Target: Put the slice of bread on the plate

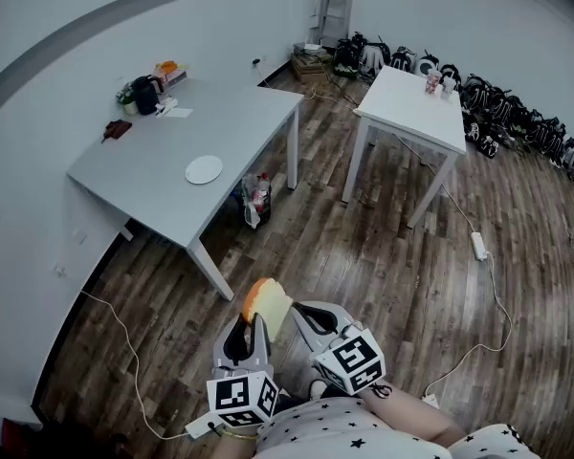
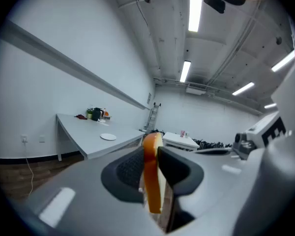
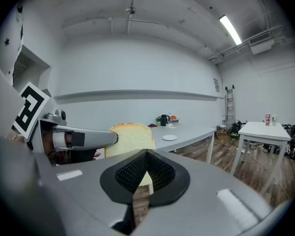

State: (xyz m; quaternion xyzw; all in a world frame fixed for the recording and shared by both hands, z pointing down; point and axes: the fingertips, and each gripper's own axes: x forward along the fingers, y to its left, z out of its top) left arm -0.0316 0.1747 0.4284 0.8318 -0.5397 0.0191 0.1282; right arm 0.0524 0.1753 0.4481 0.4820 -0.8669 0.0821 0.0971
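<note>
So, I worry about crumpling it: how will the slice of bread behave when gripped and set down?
Probably light and fairly stiff: the slice of bread juts beyond the left gripper without sagging. Its pale crumb looks soft, so a hard squeeze would likely dent it.

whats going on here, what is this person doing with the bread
A person stands back from the grey table. Their left hand-held gripper is clamped on a slice of bread, held upright. The right hand-held gripper is beside it, jaws together, holding nothing. The white plate sits bare on the table, so the bread is not yet on it.
</note>
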